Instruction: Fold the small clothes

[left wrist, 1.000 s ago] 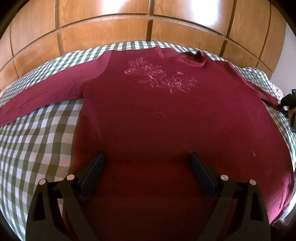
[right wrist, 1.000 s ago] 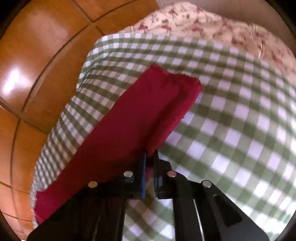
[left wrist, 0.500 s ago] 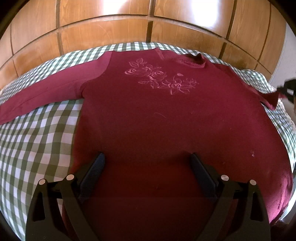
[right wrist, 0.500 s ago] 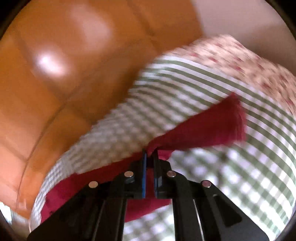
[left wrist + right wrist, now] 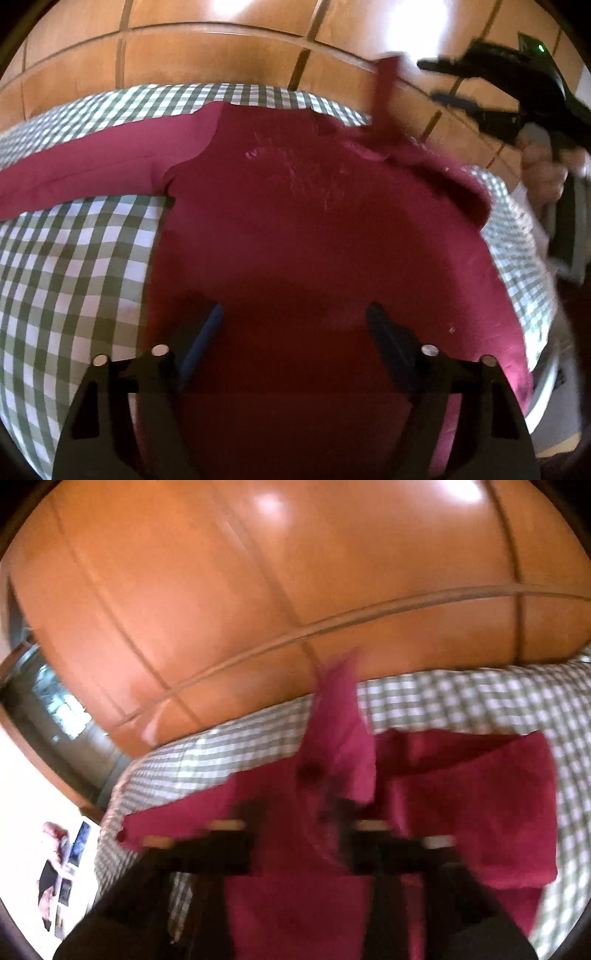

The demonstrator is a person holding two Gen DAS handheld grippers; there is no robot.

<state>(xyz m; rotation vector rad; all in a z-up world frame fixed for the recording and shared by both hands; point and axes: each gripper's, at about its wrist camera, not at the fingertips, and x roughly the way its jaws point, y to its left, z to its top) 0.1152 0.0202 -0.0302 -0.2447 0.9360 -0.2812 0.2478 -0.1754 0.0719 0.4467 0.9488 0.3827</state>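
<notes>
A dark red sweater (image 5: 314, 229) lies flat on a green-checked bed cover (image 5: 66, 258), its left sleeve (image 5: 92, 173) stretched out sideways. My left gripper (image 5: 295, 310) hovers over the hem with its jaws apart and closing; fabric lies under them and the pads press on nothing. My right gripper (image 5: 426, 81) hangs above the collar at the upper right, held by a hand (image 5: 543, 170). Its jaws are opening. The right sleeve (image 5: 386, 99) flies loose in the air just beyond the fingertips. The right wrist view is blurred: the right gripper (image 5: 299, 808) is over the sweater (image 5: 461, 812), with the sleeve (image 5: 340, 738) upright ahead.
Glossy wooden panels (image 5: 207, 55) rise right behind the bed. The bed's edge curves down at the right (image 5: 517, 266). In the right wrist view a pale floor with scattered small items (image 5: 62, 867) shows at the lower left.
My right gripper swung the sleeve from the bed's right side up over the sweater and opened, letting the sleeve go. My left gripper's fingers drew closer together and it rose a little.
</notes>
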